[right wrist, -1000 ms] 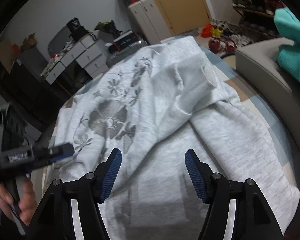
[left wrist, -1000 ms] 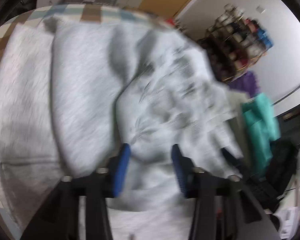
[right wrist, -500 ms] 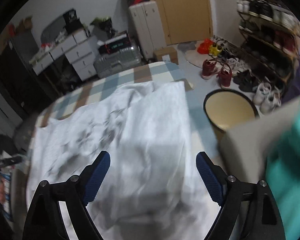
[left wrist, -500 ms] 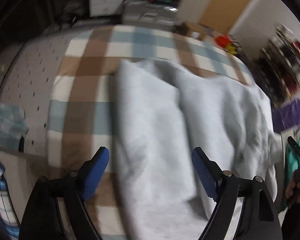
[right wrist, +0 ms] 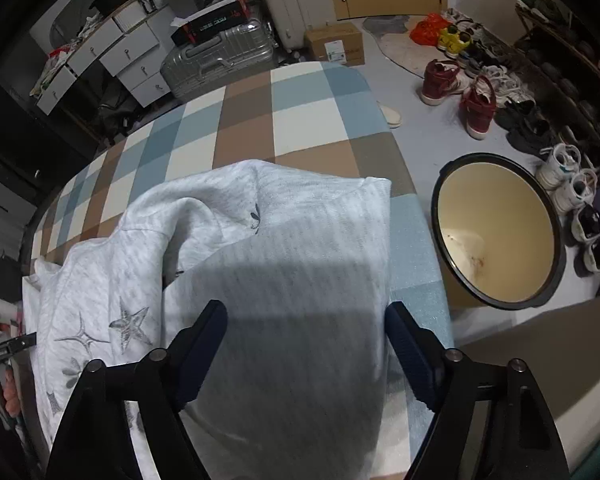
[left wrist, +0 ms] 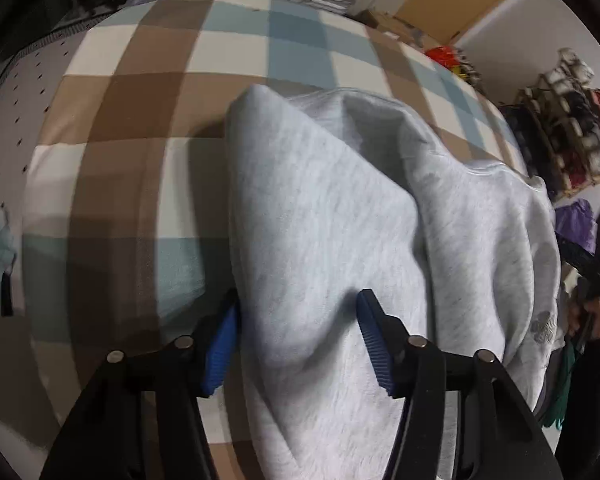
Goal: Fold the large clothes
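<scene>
A light grey sweatshirt (left wrist: 340, 220) lies rumpled on the checked table (left wrist: 140, 100). My left gripper (left wrist: 298, 336) points steeply down at the garment's left edge. Its jaws are closing on a raised fold, and both blue pads (left wrist: 374, 340) touch the cloth. In the right wrist view the sweatshirt (right wrist: 300, 240) shows star and flower prints on its left part. My right gripper (right wrist: 306, 350) hangs over the garment's right edge with its jaws closing. Cloth lies between the wide-apart pads (right wrist: 412, 360), which do not pinch it. Each view catches the other gripper at its side edge, held in a hand (right wrist: 4, 392).
A round cream basin (right wrist: 500, 236) stands on the floor right of the table, with several shoes (right wrist: 476, 104) beyond it. A silver suitcase (right wrist: 220, 56) and white drawers (right wrist: 112, 56) stand behind the table. A grey surface (right wrist: 540, 360) sits at lower right.
Both grippers have slid apart across the sweatshirt, the left one to its left edge and the right one to its right edge. Both opened wide on the way and have narrowed again.
</scene>
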